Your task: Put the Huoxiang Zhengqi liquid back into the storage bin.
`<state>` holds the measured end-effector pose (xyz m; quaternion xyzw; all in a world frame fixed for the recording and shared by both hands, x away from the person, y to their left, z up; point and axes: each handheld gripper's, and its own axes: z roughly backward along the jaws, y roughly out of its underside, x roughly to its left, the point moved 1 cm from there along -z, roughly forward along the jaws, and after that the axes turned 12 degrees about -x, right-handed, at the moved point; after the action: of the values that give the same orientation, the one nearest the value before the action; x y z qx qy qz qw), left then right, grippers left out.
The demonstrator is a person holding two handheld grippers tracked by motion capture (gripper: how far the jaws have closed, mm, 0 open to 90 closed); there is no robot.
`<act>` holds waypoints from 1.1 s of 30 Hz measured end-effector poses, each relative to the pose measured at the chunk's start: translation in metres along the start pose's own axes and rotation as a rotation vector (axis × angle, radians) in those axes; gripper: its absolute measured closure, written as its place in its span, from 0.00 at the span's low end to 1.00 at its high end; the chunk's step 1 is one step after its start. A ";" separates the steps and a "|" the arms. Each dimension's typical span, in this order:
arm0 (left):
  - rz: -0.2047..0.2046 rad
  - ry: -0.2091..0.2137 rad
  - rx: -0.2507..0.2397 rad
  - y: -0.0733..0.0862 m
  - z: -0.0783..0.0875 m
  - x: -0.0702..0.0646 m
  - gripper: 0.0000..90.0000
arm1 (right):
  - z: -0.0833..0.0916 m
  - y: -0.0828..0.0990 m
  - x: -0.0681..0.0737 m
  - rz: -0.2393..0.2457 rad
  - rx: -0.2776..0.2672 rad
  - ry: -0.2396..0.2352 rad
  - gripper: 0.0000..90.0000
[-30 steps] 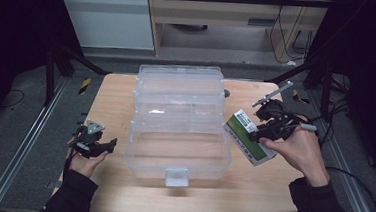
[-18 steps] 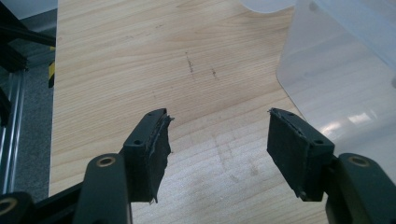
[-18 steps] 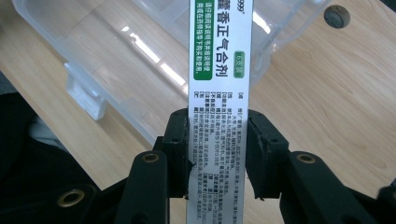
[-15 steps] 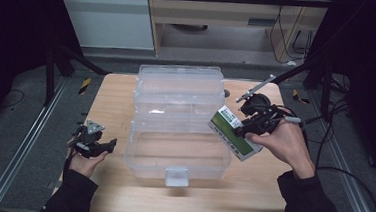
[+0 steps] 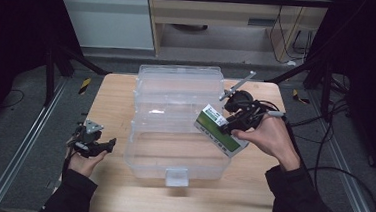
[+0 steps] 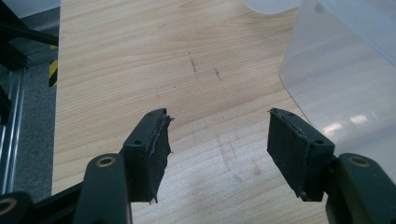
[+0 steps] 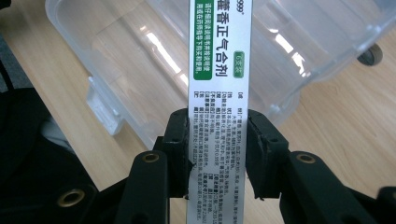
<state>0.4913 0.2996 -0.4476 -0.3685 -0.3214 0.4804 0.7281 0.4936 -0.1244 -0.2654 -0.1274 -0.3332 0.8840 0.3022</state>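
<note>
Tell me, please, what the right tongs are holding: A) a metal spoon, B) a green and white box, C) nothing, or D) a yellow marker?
B: in the right gripper view the right tongs are clamped on both sides of the green and white box, held above the clear plastic bin.

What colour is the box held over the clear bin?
White and green box, clearest in the right gripper view.

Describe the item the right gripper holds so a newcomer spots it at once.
On the wooden table stands a clear plastic bin. Over its right edge, the right gripper clamps a flat medicine box: white with a green panel and printed text, the one coloured item there.
</note>
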 end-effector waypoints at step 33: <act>0.005 -0.005 -0.002 0.000 0.001 0.003 0.42 | -0.041 -0.013 0.003 0.268 0.050 -0.228 0.71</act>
<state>0.4915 0.3026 -0.4465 -0.3686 -0.3227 0.4829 0.7258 0.5149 -0.0938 -0.2876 -0.0618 -0.3233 0.9331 0.1450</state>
